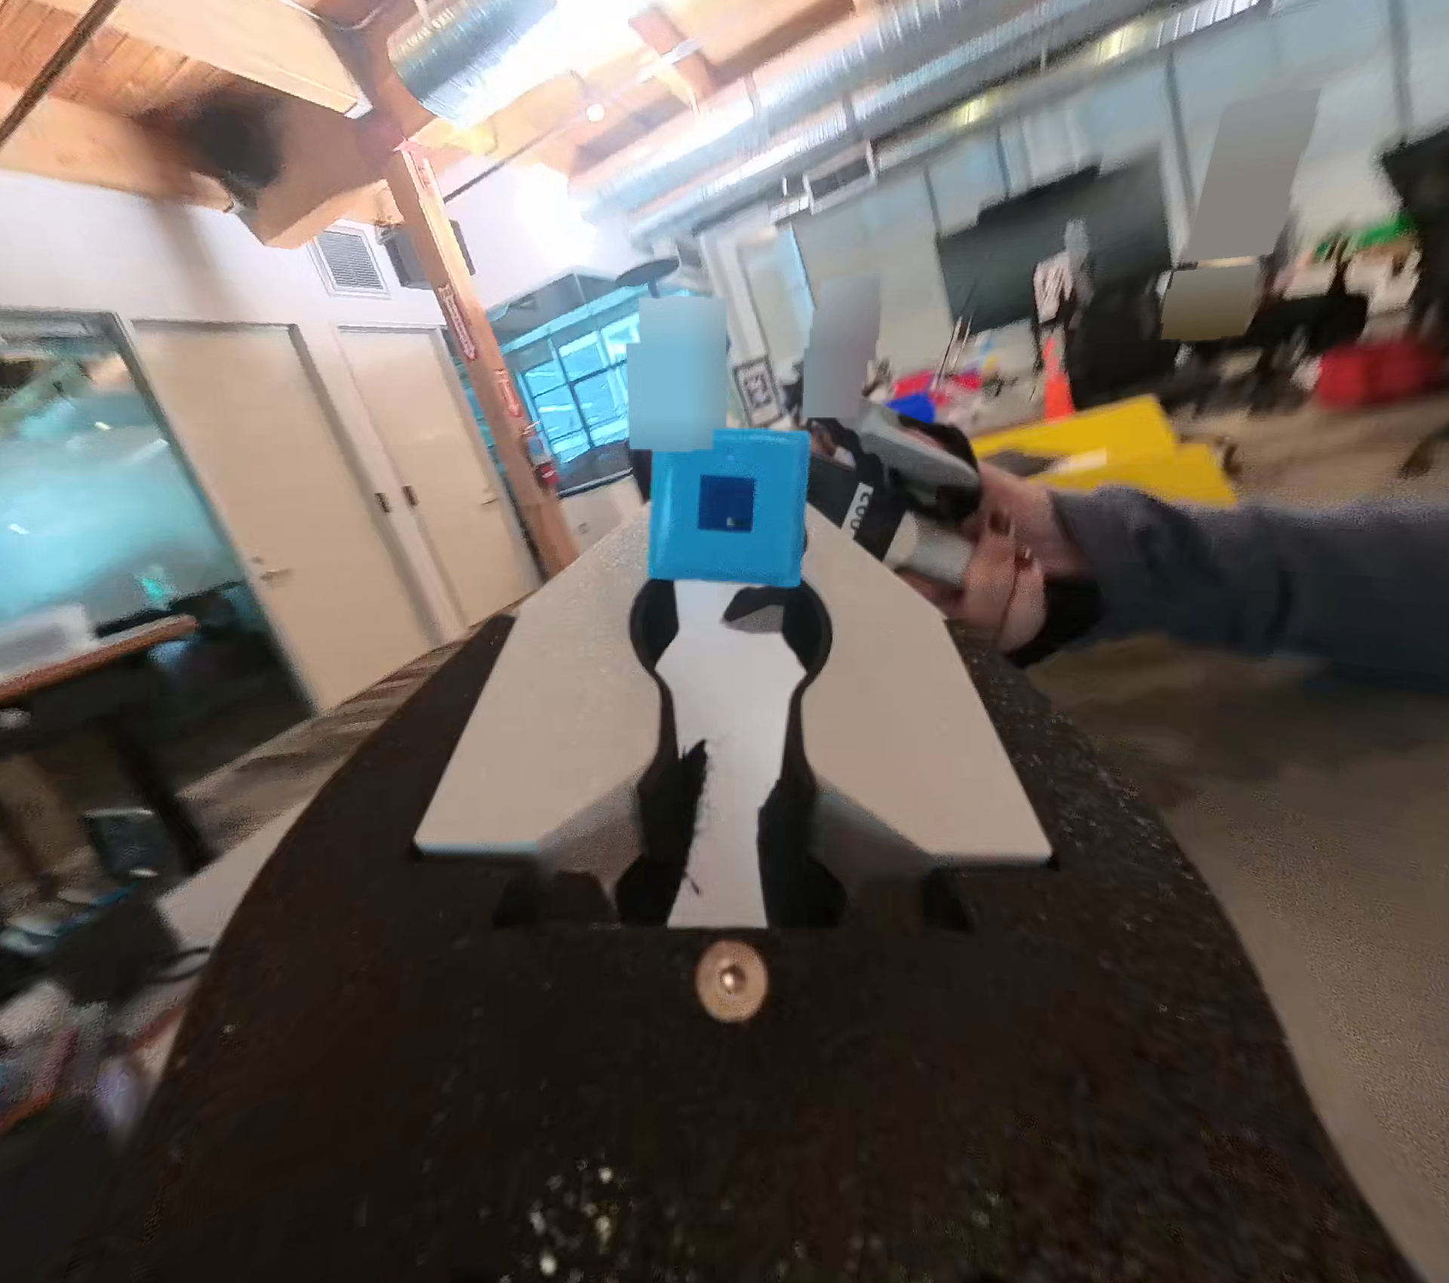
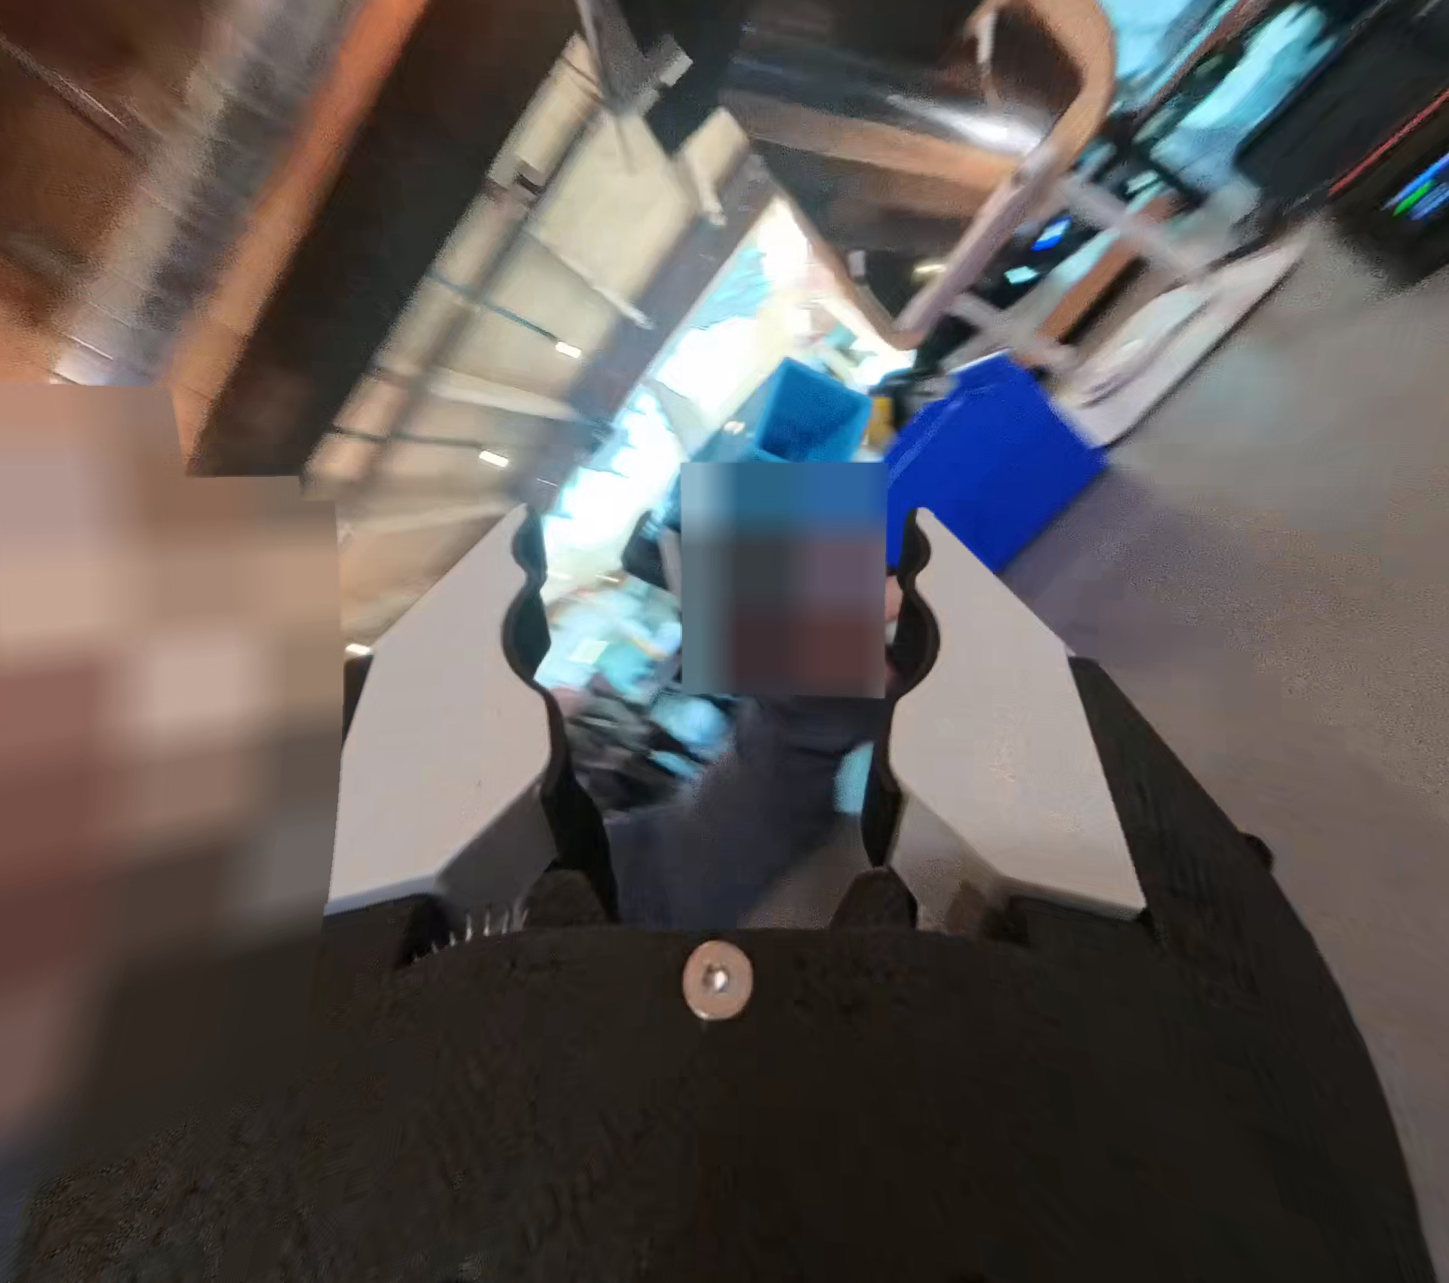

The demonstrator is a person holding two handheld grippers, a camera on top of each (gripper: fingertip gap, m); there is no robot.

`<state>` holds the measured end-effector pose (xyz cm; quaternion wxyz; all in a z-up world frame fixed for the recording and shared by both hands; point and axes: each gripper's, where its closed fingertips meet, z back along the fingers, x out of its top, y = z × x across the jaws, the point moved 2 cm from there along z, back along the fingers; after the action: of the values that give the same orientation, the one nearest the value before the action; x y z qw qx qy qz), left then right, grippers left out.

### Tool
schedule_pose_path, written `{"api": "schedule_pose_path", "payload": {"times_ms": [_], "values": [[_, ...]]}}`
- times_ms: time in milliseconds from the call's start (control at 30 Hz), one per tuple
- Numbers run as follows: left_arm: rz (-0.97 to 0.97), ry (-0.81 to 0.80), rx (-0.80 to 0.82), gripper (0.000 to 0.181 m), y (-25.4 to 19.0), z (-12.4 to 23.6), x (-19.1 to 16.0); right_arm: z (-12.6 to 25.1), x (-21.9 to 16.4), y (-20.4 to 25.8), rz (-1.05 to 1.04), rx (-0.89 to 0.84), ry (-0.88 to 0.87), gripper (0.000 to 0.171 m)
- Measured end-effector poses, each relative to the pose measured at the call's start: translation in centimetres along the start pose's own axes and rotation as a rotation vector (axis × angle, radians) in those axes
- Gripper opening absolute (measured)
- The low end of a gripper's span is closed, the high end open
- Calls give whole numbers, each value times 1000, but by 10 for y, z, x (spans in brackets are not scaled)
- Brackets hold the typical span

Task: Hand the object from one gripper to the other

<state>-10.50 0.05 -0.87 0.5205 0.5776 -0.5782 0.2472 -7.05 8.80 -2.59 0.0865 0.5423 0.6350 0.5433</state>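
Observation:
In the left wrist view my left gripper (image 1: pixel 729 587) is shut on a light blue block (image 1: pixel 728 514) with a dark blue square on its face, and holds it up in the air at its fingertips. The right gripper's black and grey body (image 1: pixel 894 500) comes in from the right just behind the block, held by a hand (image 1: pixel 1011 563) in a dark sleeve. In the right wrist view my right gripper (image 2: pixel 721 540) is open and empty. The blue block (image 2: pixel 811 418) shows just beyond its fingertips, partly hidden by a blurred patch.
This is a blurred indoor workspace with wooden beams and ducts overhead. Yellow bins (image 1: pixel 1098 453) and an orange cone (image 1: pixel 1058 383) stand far right. A wooden table (image 1: pixel 86 657) is at left. A dark blue bin (image 2: pixel 996 461) sits on the floor behind the block.

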Motion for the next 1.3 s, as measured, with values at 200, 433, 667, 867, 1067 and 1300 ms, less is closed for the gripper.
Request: {"api": "schedule_pose_path", "payload": {"times_ms": [200,433,667,867,1067,1300], "values": [[-212,100,-51,19,-26,-14,-13,-2,-5,-9,-134,31,-2,42],[186,143,-73,96,-20,-19,-24,4,11,5,90,43,-98,19],[816,68,-388,78,-29,-13,-19,7,5,36,616,0,-44,20],[847,198,-485,40,-50,-14,-37,4,-6,49,824,9,-10,20],[691,233,-439,19,-52,-15,-44,2,-10,52,864,16,-6,20],[92,235,-55,18,-16,-14,-39,6,17,26,629,-134,-129,67]]}}
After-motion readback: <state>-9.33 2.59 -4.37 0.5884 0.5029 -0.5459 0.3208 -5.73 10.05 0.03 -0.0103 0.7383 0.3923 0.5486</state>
